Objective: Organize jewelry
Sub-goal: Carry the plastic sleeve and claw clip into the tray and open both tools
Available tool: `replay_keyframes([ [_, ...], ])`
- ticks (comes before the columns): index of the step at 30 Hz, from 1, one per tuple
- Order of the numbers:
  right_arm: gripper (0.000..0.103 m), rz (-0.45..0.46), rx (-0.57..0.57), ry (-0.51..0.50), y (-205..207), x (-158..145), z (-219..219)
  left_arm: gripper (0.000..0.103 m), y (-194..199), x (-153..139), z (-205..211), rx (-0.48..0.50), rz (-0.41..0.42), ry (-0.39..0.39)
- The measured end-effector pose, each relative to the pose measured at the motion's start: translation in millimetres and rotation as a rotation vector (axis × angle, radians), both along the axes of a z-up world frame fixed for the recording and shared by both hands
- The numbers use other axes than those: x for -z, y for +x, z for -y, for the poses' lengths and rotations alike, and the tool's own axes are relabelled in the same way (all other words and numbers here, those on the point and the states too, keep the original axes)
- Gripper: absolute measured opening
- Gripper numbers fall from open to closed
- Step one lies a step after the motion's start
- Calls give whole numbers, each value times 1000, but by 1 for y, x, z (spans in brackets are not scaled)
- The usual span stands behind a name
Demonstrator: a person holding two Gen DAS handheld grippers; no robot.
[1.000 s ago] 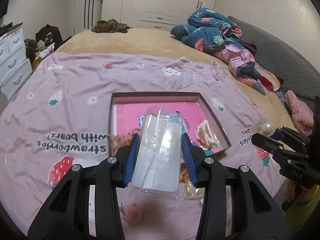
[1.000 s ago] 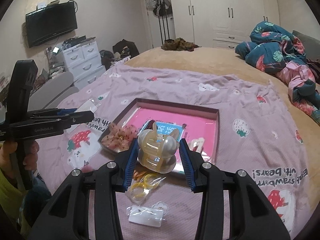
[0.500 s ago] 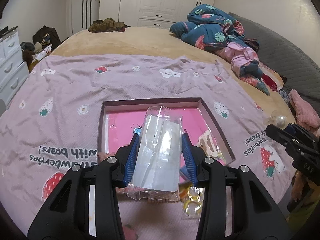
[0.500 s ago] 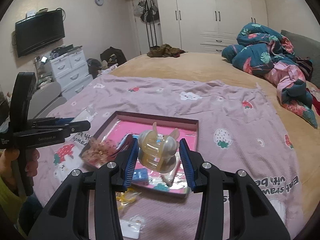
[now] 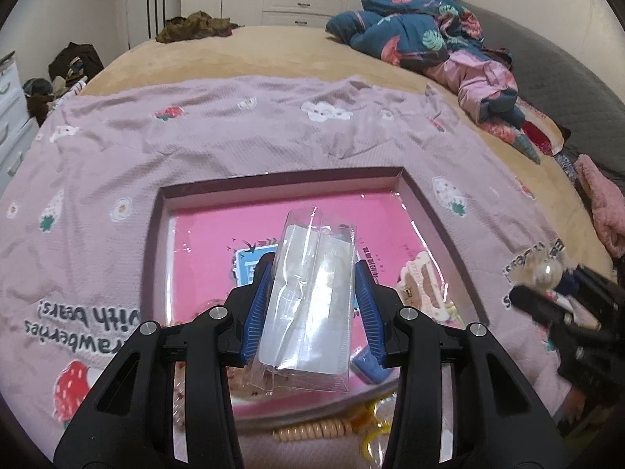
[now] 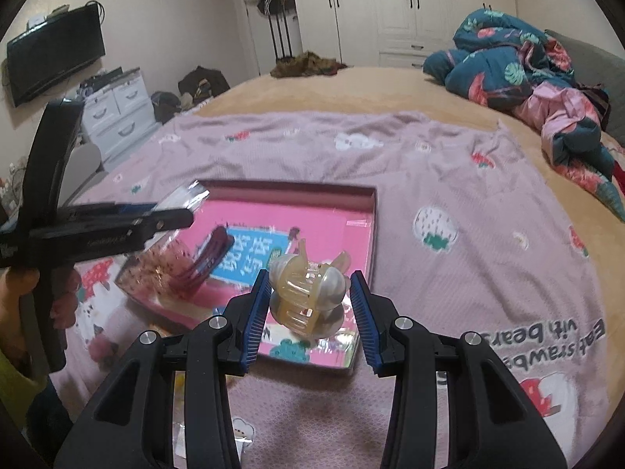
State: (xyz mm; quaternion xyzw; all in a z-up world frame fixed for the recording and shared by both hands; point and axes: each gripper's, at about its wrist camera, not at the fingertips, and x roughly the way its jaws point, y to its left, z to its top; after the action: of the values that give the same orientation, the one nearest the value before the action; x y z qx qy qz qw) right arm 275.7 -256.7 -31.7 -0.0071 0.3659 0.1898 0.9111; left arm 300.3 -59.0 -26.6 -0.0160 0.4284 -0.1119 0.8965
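"with bears!" upside down on purple blanket (image 5: 250, 125), "Eat strawberries" partly legible

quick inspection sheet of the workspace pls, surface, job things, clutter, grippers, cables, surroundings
surface: lilac strawberry-print blanket over a tan bed.
job's things: shallow pink-lined cardboard tray holding a cream claw clip and a dark red comb.
clutter: yellow coiled hair ties beside the tray's near edge.
grippers: left gripper shut on a clear plastic packet; right gripper shut on an amber and pearl claw clip.
cables: nothing seen.
surroundings: crumpled blue floral duvet, white wardrobe, wall television.
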Motion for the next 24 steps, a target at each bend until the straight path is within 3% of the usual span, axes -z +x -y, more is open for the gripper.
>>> replay_keyframes([
  [10, 40, -66, -3, -42, 10, 42, -9, 35, 18, 32, 17, 35, -46, 15],
  [24, 40, -102, 4, -51, 21, 62, -14, 35, 28, 57, 17, 30, -94, 24],
])
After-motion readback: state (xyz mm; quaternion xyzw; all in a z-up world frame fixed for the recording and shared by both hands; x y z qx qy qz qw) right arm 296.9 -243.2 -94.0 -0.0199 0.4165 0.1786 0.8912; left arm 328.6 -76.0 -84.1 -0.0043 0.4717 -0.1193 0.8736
